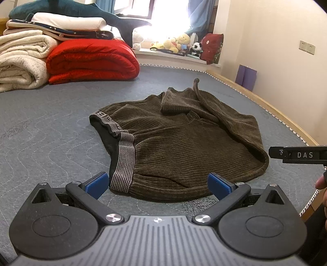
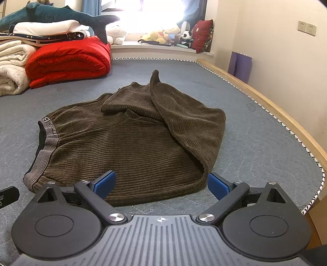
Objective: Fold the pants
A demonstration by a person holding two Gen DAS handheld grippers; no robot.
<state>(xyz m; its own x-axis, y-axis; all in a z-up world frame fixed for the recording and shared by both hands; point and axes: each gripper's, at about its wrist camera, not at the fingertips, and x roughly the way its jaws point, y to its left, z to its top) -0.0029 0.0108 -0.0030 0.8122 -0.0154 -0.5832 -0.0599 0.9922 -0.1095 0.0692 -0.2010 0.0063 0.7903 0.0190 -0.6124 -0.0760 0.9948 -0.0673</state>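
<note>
The pants (image 1: 179, 141), of dark olive-brown ribbed fabric, are found lying on the grey quilted mattress (image 1: 51, 126), partly folded. The striped grey waistband (image 1: 122, 157) is seen at the left side of the garment, with lettering woven into it that cannot be read with confidence. One leg (image 2: 184, 122) is laid back diagonally across the body of the garment, and its end is raised in a small peak at the far side.

The left gripper (image 1: 157, 185) is held just short of the near hem, its blue pads (image 1: 97, 184) spread wide, with nothing between them. The waistband corner is located just beside the left pad. The right gripper (image 2: 161, 185) is likewise spread wide and nothing is gripped; in the right wrist view its left pad (image 2: 105, 184) is seen in front of the near edge of the fabric, though contact cannot be confirmed. Part of the right gripper's body, marked "DAS", is visible at the right edge of the left wrist view.

A red folded quilt (image 1: 92, 59), cream blankets (image 1: 20, 61) and a plush shark (image 1: 81, 10) are stacked at the far left of the mattress. Soft toys (image 1: 175, 44) are lined along the window ledge. A wooden bed frame (image 2: 265, 98) is noted along the right side.
</note>
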